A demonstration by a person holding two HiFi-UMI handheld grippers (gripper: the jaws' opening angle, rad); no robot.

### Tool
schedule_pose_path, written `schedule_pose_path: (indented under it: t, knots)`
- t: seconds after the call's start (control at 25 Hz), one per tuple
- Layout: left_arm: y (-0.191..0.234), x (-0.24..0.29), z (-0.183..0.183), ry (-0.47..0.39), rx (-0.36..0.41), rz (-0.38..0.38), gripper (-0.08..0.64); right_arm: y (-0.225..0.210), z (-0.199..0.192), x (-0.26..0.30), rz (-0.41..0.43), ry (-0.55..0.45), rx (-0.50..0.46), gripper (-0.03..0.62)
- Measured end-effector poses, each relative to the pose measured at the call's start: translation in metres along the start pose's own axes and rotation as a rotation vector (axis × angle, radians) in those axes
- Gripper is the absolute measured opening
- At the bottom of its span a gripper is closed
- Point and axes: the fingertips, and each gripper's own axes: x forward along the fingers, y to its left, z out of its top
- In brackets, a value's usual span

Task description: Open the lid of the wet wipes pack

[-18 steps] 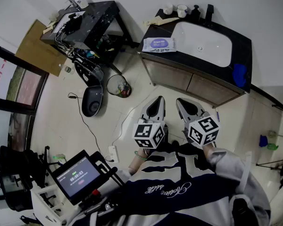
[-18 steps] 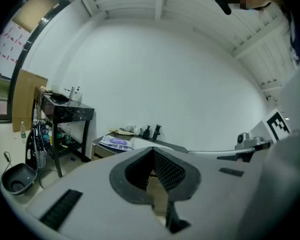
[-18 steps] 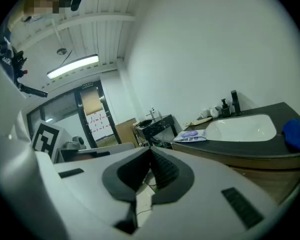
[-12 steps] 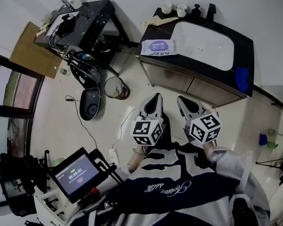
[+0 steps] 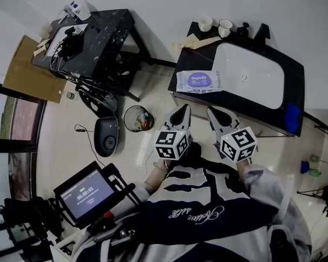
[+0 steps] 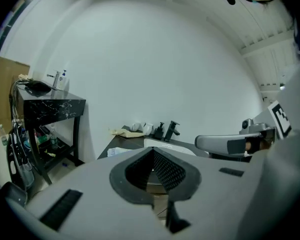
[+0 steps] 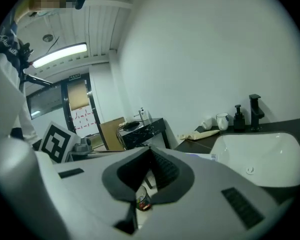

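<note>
The wet wipes pack [image 5: 199,81], white with a purple label, lies flat with its lid down on the dark vanity counter [image 5: 183,69], just left of the white sink [image 5: 257,75]. Both grippers hover side by side over the floor in front of the vanity, a short way from the pack. My left gripper [image 5: 183,109] points at the counter edge below the pack, and its jaws meet at the tip with nothing held. My right gripper [image 5: 212,111] is likewise shut and empty. A corner of the pack [image 6: 115,152] shows past the left jaws, and an edge of the pack [image 7: 205,156] past the right jaws.
Two cups [image 5: 206,23], a soap dispenser [image 5: 244,28], a black faucet [image 5: 261,31] and a beige cloth [image 5: 199,41] line the counter's back. A blue sponge [image 5: 293,111] sits at its right. A black side table [image 5: 98,37], waste bin [image 5: 138,118] and tablet [image 5: 87,193] stand to the left.
The vanity and wipes pack have come nearer to both grippers as the person moved toward them. Both grippers stay shut and empty.
</note>
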Motion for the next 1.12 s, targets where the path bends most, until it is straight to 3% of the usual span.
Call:
schedule_pose_path:
  t: [0.2,0.44,0.48,0.84,0.96,1.12]
  knots:
    - [0.038,0.04,-0.008,0.076,0.009,-0.029,-0.002,-0.02,-0.002,0.042,-0.041,0.056,-0.014,0.0]
    - [0.046,0.084,-0.036,0.182,-0.004,-0.073,-0.002,-0.044,-0.015,0.064,-0.055,0.155,-0.066,0.011]
    - [0.047,0.093,-0.04,0.19,-0.001,-0.072,-0.002,-0.05,-0.018,0.067,-0.046,0.168,-0.065,0.047]
    - [0.06,0.146,-0.08,0.288,-0.009,0.002,-0.002,-0.093,-0.046,0.092,-0.005,0.303,-0.198,0.048]
    - [0.063,0.15,-0.089,0.303,-0.035,0.035,-0.002,-0.103,-0.05,0.107,0.026,0.357,-0.303,0.048]
    - [0.067,0.154,-0.094,0.3,-0.088,0.084,-0.002,-0.108,-0.065,0.127,0.114,0.449,-0.544,0.048]
